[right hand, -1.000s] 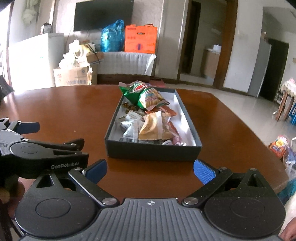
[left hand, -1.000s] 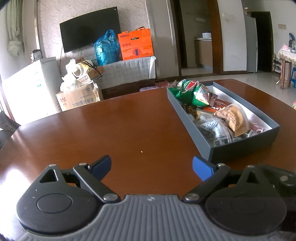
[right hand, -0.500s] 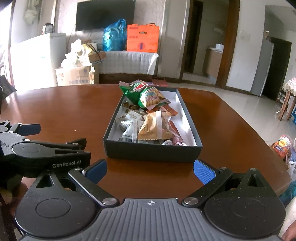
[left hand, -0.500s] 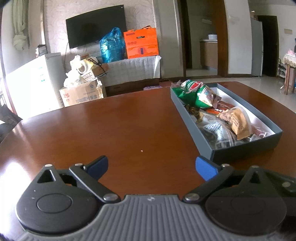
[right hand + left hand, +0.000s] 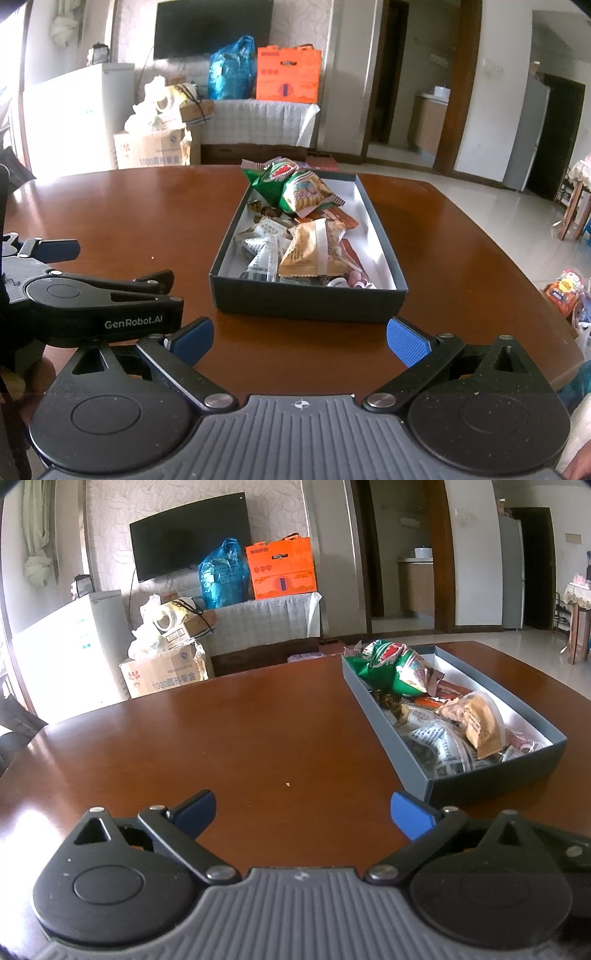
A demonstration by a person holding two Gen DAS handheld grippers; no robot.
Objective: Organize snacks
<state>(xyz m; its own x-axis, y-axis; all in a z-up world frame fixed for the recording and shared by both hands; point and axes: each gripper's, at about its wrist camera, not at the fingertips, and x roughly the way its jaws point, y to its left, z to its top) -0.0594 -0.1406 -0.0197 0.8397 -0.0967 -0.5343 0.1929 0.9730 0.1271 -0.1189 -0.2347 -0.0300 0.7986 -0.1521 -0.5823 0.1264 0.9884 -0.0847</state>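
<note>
Left gripper (image 5: 303, 808) released, just widened, nothing between – right gripper (image 5: 300, 334) released too – snacks (image 5: 310, 247) in box (image 5: 306, 301) on table (image 5: 221, 731).

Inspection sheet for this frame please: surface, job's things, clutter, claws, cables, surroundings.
Surface: brown wooden table, glossy, one small crumb.
Job's things: snack packets, among them a green bag and a tan packet, piled in a dark open box.
Clutter: nothing seen on the table beyond the crumb.
Claws: left claw open, nothing between its jaws; right claw open, empty, facing the box.
Cables: nothing seen on the table.
Surroundings: wall TV, orange box, blue bag, cardboard carton.
</note>
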